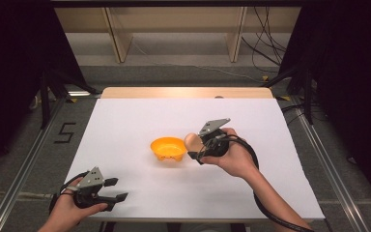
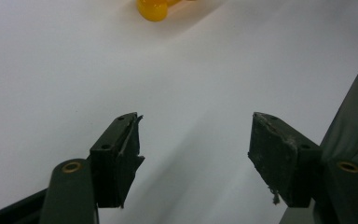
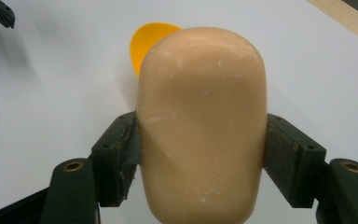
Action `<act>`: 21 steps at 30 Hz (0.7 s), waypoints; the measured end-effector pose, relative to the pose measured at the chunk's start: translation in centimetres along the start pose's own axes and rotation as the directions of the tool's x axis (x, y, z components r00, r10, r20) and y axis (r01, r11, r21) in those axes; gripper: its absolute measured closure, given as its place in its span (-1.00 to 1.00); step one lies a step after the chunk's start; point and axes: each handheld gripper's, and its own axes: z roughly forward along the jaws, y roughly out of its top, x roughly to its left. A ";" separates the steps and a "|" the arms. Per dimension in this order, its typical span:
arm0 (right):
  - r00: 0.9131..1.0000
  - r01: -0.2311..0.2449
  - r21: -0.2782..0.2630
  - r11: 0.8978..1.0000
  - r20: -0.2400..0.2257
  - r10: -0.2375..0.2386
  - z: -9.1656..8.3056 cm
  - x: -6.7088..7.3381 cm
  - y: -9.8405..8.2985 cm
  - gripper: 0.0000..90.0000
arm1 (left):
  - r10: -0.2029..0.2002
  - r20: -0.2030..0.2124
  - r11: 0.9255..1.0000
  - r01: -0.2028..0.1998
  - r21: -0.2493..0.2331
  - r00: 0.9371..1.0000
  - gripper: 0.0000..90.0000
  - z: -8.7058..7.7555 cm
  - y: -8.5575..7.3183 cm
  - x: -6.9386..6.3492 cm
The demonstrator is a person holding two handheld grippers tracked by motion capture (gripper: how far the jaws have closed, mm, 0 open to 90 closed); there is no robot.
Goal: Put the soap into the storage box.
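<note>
An orange bowl sits near the middle of the white table. Just right of it, my right gripper is shut on a tan, rounded, potato-like object, held beside the bowl's right rim. In the right gripper view the tan object is clamped between both jaws, with the orange bowl partly hidden behind it. My left gripper rests open near the table's front left corner, its jaws spread with nothing between them. The left gripper view has the left gripper over bare table and the bowl far ahead.
The white table top has a wooden strip along its far edge. Metal rails run along the floor on both sides. A cable trails from the right gripper along the forearm.
</note>
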 end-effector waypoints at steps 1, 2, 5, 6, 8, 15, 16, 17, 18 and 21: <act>1.000 -0.028 0.009 1.000 0.012 0.028 0.0 0.1 0.0 -0.25 | -0.001 0.001 1.000 0.001 -0.001 1.000 -0.27 0.0 0.0 0.0; 1.000 -0.028 0.009 1.000 0.012 0.028 0.0 0.1 0.0 -0.25 | -0.001 0.001 1.000 0.001 -0.001 1.000 -0.26 0.0 0.0 0.0; 1.000 -0.017 -0.009 1.000 0.012 0.017 0.1 0.0 0.2 -0.25 | -0.001 0.002 1.000 0.001 -0.001 1.000 -0.27 0.0 0.0 0.0; 1.000 -0.024 -0.006 1.000 0.016 0.024 0.1 0.1 0.2 -0.25 | 0.000 0.000 1.000 0.000 0.000 1.000 -0.27 0.0 0.0 0.0; 1.000 -0.019 -0.008 1.000 0.013 0.019 0.1 0.0 0.3 -0.25 | -0.001 0.001 1.000 0.001 -0.001 1.000 -0.26 0.0 0.0 0.0; 1.000 -0.017 -0.007 1.000 0.011 0.017 0.3 0.0 0.9 -0.25 | 0.000 0.001 1.000 0.000 -0.001 1.000 -0.27 0.0 0.0 0.0; 1.000 -0.017 -0.007 1.000 0.011 0.017 0.3 0.0 0.9 -0.25 | 0.000 0.001 1.000 0.000 -0.001 1.000 -0.27 0.0 0.0 0.0; 1.000 -0.018 -0.009 1.000 0.015 0.018 0.4 0.0 0.9 -0.25 | 0.000 0.001 1.000 0.000 0.000 1.000 -0.27 0.0 0.0 0.0; 1.000 -0.006 -0.027 1.000 0.021 0.007 0.5 0.0 1.0 -0.25 | 0.001 0.001 1.000 -0.001 0.000 1.000 -0.27 0.0 0.0 0.0; 1.000 -0.023 -0.003 1.000 0.020 0.023 0.6 0.0 1.3 -0.25 | 0.001 0.002 1.000 -0.001 0.000 1.000 -0.27 0.0 0.0 0.0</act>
